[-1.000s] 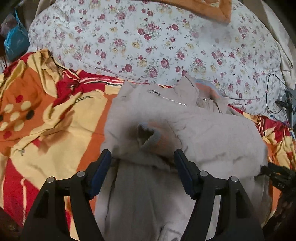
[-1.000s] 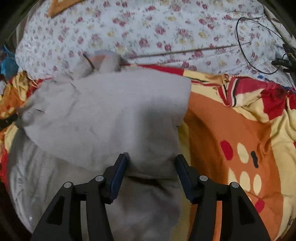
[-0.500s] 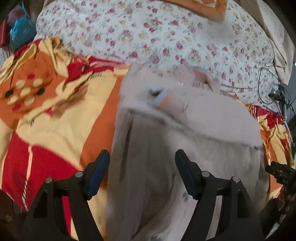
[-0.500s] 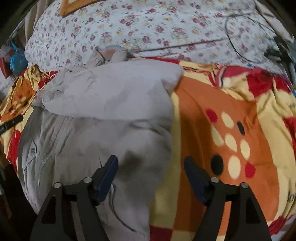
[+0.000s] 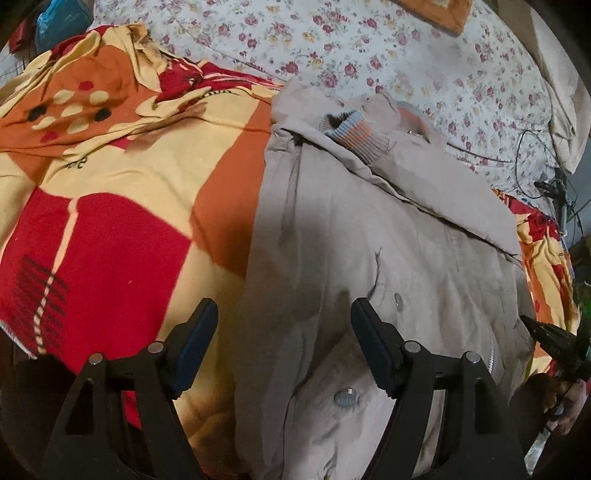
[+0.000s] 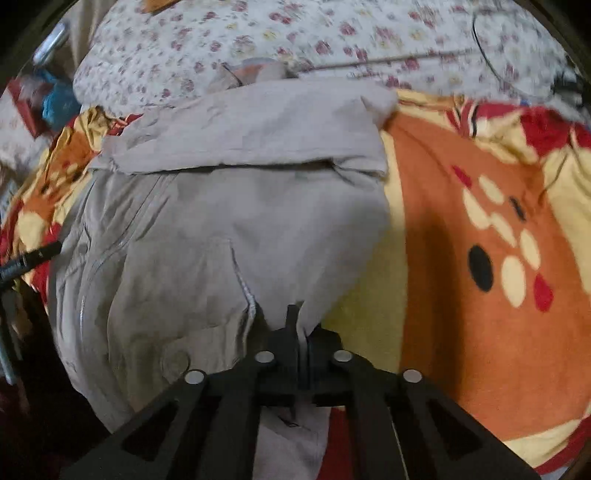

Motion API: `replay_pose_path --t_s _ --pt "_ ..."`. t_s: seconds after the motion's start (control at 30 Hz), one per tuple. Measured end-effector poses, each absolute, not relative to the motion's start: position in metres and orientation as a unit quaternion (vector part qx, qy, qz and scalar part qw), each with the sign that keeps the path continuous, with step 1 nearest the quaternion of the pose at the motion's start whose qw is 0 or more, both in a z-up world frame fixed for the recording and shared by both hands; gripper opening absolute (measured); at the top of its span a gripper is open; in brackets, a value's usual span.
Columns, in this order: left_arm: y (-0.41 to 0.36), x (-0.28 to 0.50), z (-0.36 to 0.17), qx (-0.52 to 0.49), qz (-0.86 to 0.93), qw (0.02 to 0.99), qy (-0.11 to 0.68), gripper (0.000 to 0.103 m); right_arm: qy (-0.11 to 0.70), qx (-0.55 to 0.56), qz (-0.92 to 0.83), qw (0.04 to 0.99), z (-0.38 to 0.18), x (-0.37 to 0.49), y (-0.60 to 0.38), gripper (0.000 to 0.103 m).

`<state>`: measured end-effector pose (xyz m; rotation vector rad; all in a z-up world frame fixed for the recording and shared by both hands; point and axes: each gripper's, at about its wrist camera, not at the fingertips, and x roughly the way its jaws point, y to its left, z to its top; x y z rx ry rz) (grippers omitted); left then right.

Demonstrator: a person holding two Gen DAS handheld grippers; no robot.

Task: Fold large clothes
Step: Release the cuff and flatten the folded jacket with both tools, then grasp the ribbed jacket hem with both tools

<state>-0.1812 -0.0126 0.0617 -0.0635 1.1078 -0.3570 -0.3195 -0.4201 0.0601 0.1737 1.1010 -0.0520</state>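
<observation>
Left wrist view showed the left gripper [image 5: 282,341] held low over the beige jacket [image 5: 388,240], its jaws spread wide and holding nothing, one blue pad above the blanket [image 5: 110,229], the other above the cloth. The jacket lay on the orange, red and yellow blanket spread over the bed, a sleeve with a striped ribbed cuff [image 5: 354,129] folded across its chest. The right gripper [image 6: 301,332] pointed forward along the garment's near right edge, jaws pressed together on a pinch of jacket [image 6: 236,206] fabric. The floral sheet [image 6: 295,33] lay beyond.
</observation>
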Motion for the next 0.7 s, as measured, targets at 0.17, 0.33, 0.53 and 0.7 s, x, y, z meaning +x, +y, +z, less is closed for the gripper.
replay_pose_path --t_s 0.17,0.33,0.53,0.7 --pt "-0.003 -0.195 0.063 -0.034 -0.171 0.833 0.525 0.075 0.521 0.089 -0.061 0.847 0.056 -0.329 -0.438 0.001" --pt "0.006 -0.212 0.068 -0.049 -0.183 0.828 0.527 0.076 0.513 0.134 -0.028 0.847 0.068 -0.351 -0.435 0.043" --pt "0.012 -0.237 0.062 -0.029 -0.189 0.822 0.537 0.077 0.555 0.168 0.033 0.814 0.062 -0.392 -0.418 0.07" --pt "0.014 -0.248 0.042 -0.044 -0.194 0.797 0.57 0.077 0.582 0.189 0.043 0.79 0.037 -0.413 -0.411 0.073"
